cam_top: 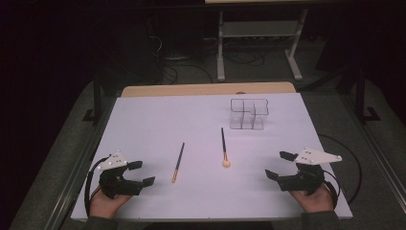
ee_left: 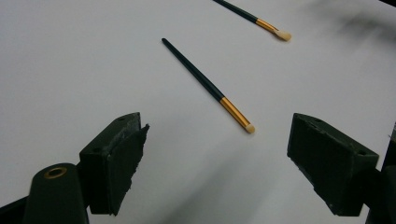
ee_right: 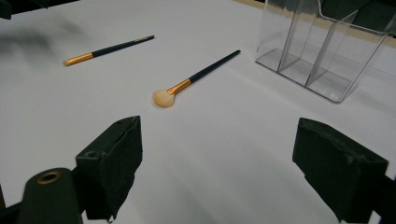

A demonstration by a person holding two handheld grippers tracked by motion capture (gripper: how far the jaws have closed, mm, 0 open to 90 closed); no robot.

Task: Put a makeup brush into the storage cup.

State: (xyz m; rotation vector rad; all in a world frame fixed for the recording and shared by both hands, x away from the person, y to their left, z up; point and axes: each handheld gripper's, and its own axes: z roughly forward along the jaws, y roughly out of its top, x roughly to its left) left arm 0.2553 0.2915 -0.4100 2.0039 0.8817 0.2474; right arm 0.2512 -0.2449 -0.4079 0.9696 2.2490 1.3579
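At the table's near left corner I hold my left gripper (cam_top: 142, 173) low over the white table (cam_top: 158, 120), jaws spread wide and empty, aimed toward the work. Just ahead of it lies the slim makeup brush (cam_top: 178, 162), dark handle pointing away, gold ferrule and small pale tip toward me; in the left gripper view it (ee_left: 208, 86) sits between the jaw lines, which suggests it is this hand's pick. Near the middle rests the fluffy powder brush (cam_top: 223, 147), round bristle head toward me, apart from the first. Beyond it, toward the far right, stands the clear acrylic organizer (cam_top: 248, 114), upright, its compartments empty, probably where both brushes are headed. At the near right corner my right gripper (cam_top: 279, 165) waits, likewise released and holding nothing, facing the powder brush (ee_right: 192, 79).
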